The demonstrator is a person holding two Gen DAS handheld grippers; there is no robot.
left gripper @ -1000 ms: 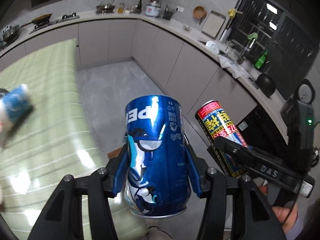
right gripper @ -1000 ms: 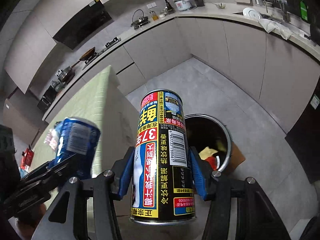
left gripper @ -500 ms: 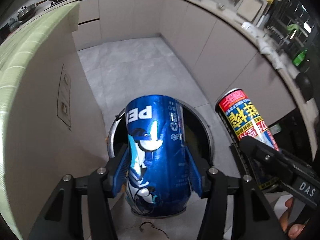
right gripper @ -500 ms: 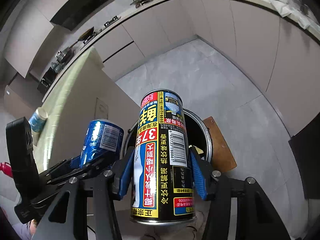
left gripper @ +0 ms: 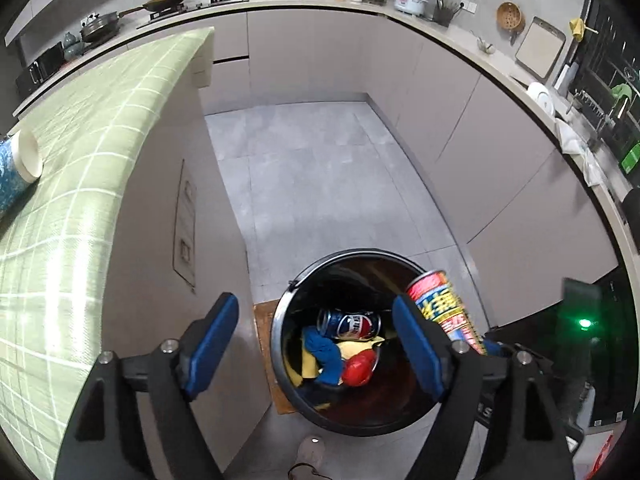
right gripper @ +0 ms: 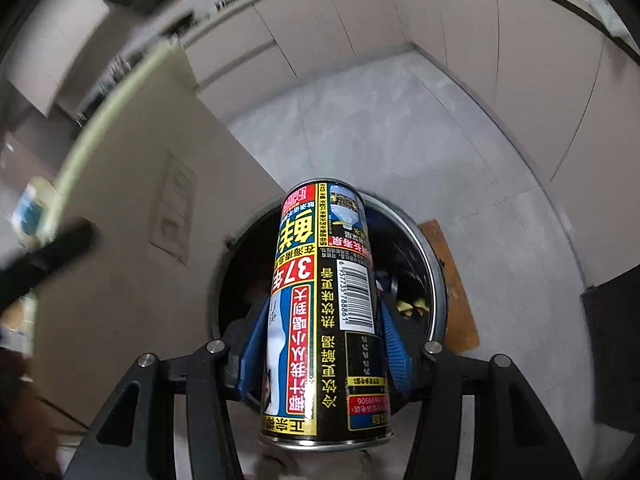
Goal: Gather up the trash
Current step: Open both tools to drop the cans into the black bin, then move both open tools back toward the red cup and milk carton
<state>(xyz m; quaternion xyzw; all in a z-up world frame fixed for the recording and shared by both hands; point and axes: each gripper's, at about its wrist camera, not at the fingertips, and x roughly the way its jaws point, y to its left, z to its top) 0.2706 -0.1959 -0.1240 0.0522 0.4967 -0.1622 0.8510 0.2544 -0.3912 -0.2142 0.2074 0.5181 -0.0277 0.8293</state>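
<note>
The left gripper (left gripper: 316,344) hangs over the round trash bin (left gripper: 280,320), which stands on the grey floor (left gripper: 320,184). Its jaws are wide and opening, and nothing is between them. Down in the bin lies the blue can (left gripper: 350,325) on its side, on top of other trash: a blue crumpled thing (left gripper: 324,354), something yellow (left gripper: 308,364) and something red (left gripper: 360,367). The blue can is near the far side of the pile, well apart from the blue pads (left gripper: 212,340) of the left gripper. On the right, at the right edge of the bin, is the tall can (left gripper: 444,312) with red, yellow and black print. The right gripper (right gripper: 324,344) has this tall can (right gripper: 324,312) between its blue pads (right gripper: 394,344), one on each side of it, and the can stands up between them. Those jaws are opening a little, but the pads still look like they touch the can. The open bin (right gripper: 438,280) is right behind and below the tall can. A brown flat board (right gripper: 452,284) lies on the floor under the bin, sticking out on the right. To the left is a counter with a green checked top (left gripper: 80,184). A blue and white cup (left gripper: 18,168) lies on it, far to the left. A shoe (left gripper: 310,450) shows at the near edge of the floor.
</note>
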